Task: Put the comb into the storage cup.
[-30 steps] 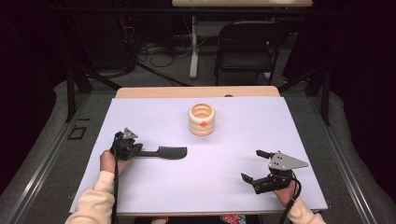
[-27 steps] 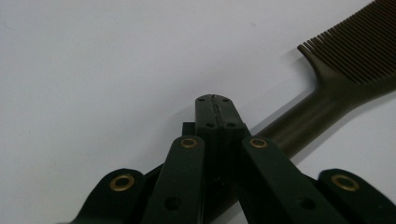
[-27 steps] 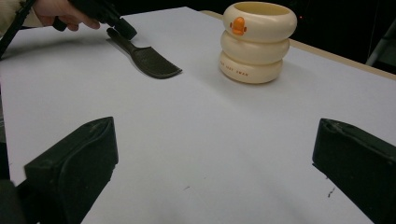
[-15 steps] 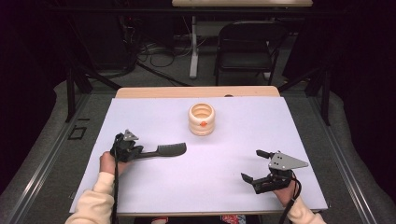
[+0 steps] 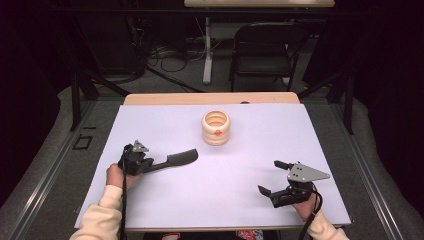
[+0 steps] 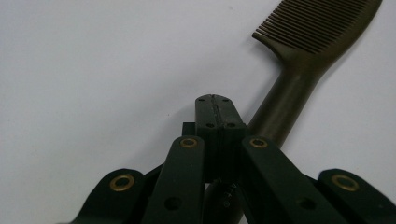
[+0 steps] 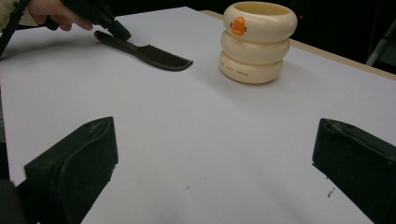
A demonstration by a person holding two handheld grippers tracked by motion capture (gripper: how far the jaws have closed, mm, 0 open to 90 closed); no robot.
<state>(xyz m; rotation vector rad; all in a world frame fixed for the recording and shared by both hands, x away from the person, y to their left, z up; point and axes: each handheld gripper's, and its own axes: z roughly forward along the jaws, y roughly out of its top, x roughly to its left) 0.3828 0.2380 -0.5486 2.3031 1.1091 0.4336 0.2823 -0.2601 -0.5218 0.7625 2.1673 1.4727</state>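
In the high view, the left gripper (image 5: 156, 164) sits at the lower left of the frame, held in a person's hand (image 5: 116, 176), its black jaws closed together on the handle of a dark comb (image 5: 176, 159). In the left gripper view the closed jaw tips meet at the frame's centre, and the comb's round handle runs from beneath them up to the toothed head in the upper right corner (image 6: 322, 23). The comb lies flat on the white table (image 5: 165, 200), left of centre in the high view, its head pointing toward the middle. It looks like a one-piece plastic comb: light, stiff and smooth, so probably a little slippery; the rounded handle may roll between flat pads. The handle is the sound place to hold it, as the fine teeth look thin and might bend or snap under a pinch. Held at the far end, the head may droop or swing when lifted. The right gripper (image 5: 271, 179) rests at the lower right of the high view with jaws wide apart and nothing between them. Beyond both, at upper centre, stands a cream ringed cup (image 5: 216, 128) with an orange mark, well apart from the comb.
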